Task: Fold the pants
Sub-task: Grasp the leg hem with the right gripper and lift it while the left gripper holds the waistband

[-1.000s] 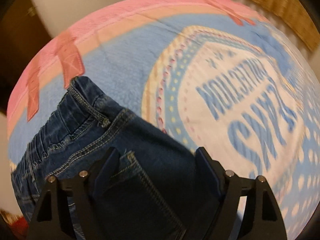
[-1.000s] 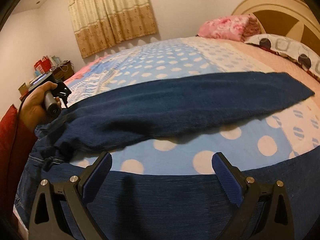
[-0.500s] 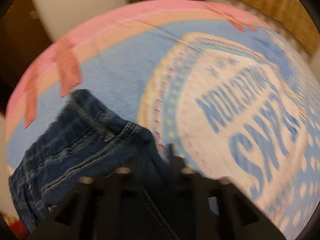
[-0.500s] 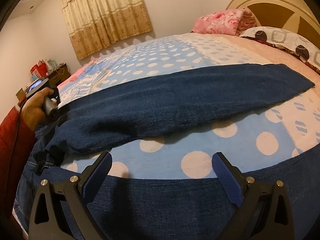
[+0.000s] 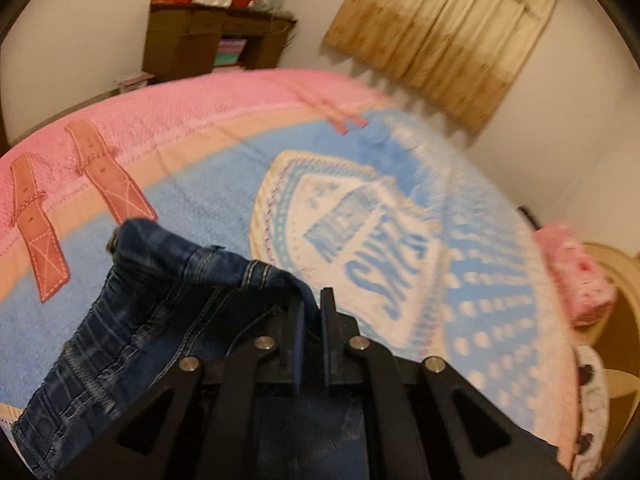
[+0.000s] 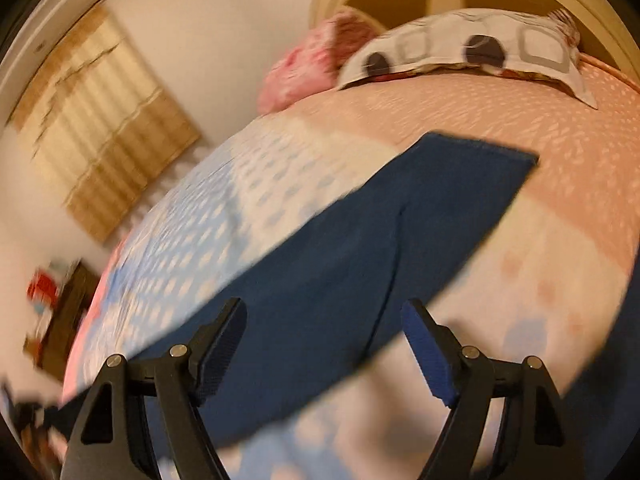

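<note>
Dark blue jeans lie on the bed. In the left wrist view my left gripper is shut on a fold of the jeans near the waistband and lifts it off the blanket. In the right wrist view one long jeans leg stretches toward the pillows. My right gripper is open and empty just above that leg, near its middle.
The bed carries a blue, pink and white blanket. A pink pillow and a patterned pillow lie by the headboard. A brown cabinet and a curtain stand past the bed.
My left gripper has shut on the jeans' waist fold and raised it. My right gripper has swung toward the far leg end, staying open.
</note>
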